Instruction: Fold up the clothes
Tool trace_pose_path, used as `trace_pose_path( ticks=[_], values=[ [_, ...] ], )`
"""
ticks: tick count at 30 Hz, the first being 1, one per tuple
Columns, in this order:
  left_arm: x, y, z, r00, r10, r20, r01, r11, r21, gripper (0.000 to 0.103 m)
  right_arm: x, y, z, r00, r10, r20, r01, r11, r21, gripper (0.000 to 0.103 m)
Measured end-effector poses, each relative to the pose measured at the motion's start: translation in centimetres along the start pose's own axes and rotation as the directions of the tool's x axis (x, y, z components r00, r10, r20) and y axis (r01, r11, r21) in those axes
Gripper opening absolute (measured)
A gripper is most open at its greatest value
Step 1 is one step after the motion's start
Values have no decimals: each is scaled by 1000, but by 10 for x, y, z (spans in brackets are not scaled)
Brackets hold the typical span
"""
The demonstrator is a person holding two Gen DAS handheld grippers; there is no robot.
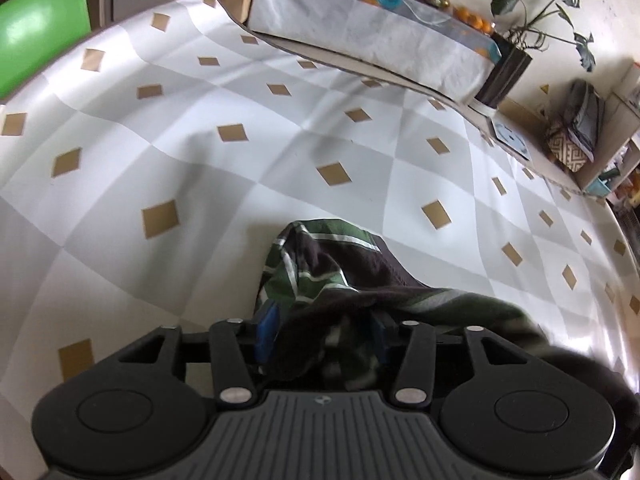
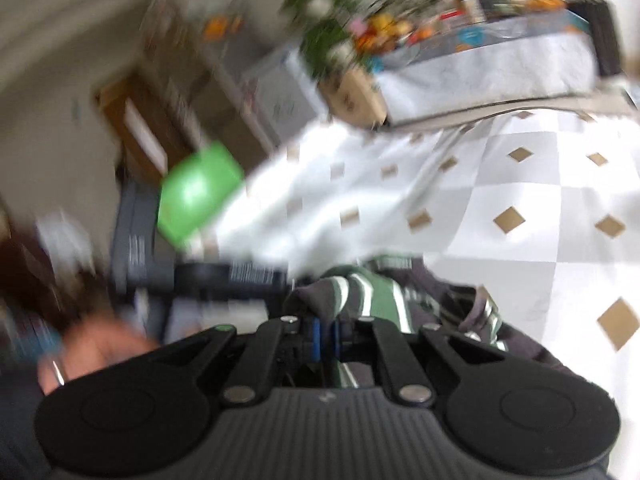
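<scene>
Garment: you have 1 piece of clothing in play, a dark garment [image 1: 340,280] with green and white stripes, bunched and hanging from both grippers at the near edge of the checked mat [image 1: 240,128].

Left gripper: your left gripper [image 1: 324,332] has its 2 blue fingers [image 1: 267,334] set partly apart with a thick wad of the cloth packed between them; the cloth fills the gap, so I judge it pinched, though the fabric hides the right pad.

Right gripper: your right gripper [image 2: 326,338] has its blue fingers [image 2: 316,338] pressed nearly together on a thin fold of the same striped cloth [image 2: 372,292]. This view is badly blurred, so the exact edge you hold cannot be told.

Hand: a hand [image 2: 96,352] shows at the near left of the right view, too smeared to say more.

Done so far: both grips look taken, and the cloth seems lifted off the mat in a clump. No crease or flat fold shows anywhere.

Left to do: by my judgement nearly all of it. You have yet to spread the garment flat on the mat, find its edges, and make each fold.

Surroundings: a green chair [image 1: 44,28] sits far left, and a cloth-covered table [image 1: 372,36] with fruit stands beyond the mat.
</scene>
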State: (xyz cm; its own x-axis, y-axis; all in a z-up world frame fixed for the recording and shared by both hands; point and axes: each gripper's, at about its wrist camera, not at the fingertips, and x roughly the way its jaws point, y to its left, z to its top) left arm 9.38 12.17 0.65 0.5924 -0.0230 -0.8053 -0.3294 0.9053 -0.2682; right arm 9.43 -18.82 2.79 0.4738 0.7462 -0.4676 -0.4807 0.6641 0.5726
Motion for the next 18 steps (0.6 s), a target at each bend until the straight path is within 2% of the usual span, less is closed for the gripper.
trace_pose_path(
  ticks=[1, 3, 5, 7, 9, 13, 15, 18],
  values=[
    [-2, 1, 1, 1000, 1, -3, -1, 1000, -1, 49, -3, -9, 2, 999, -26, 27, 24, 998, 59, 5],
    [-3, 1, 0, 1000, 11, -9, -11, 1000, 11, 49, -2, -23, 2, 986, -163, 32, 158, 979, 129, 7],
    [-4, -1, -1, 1000, 16, -15, -16, 999, 28, 49, 8, -27, -1, 944, -331, -11, 330, 939, 96, 11],
    [-6, -2, -2, 1000, 3, -19, -2, 999, 43, 49, 15, -34, -6, 907, -420, -47, 422, 900, 110, 11],
    [-8, -5, -3, 999, -25, -32, 27, 997, 66, 49, 20, -40, -9, 885, -461, -68, 466, 877, 116, 22],
    [-11, -16, -10, 995, -75, -61, 83, 987, 136, 49, 32, -35, -8, 845, -532, -53, 534, 845, 28, 31],
    [-13, -22, -13, 993, -95, -68, 106, 980, 168, 49, 32, -30, -8, 837, -545, -38, 546, 838, 2, 37],
    [-15, -30, -20, 988, -124, -90, 141, 968, 210, 49, 27, -20, -3, 841, -541, -21, 541, 841, -18, 42]
  ],
)
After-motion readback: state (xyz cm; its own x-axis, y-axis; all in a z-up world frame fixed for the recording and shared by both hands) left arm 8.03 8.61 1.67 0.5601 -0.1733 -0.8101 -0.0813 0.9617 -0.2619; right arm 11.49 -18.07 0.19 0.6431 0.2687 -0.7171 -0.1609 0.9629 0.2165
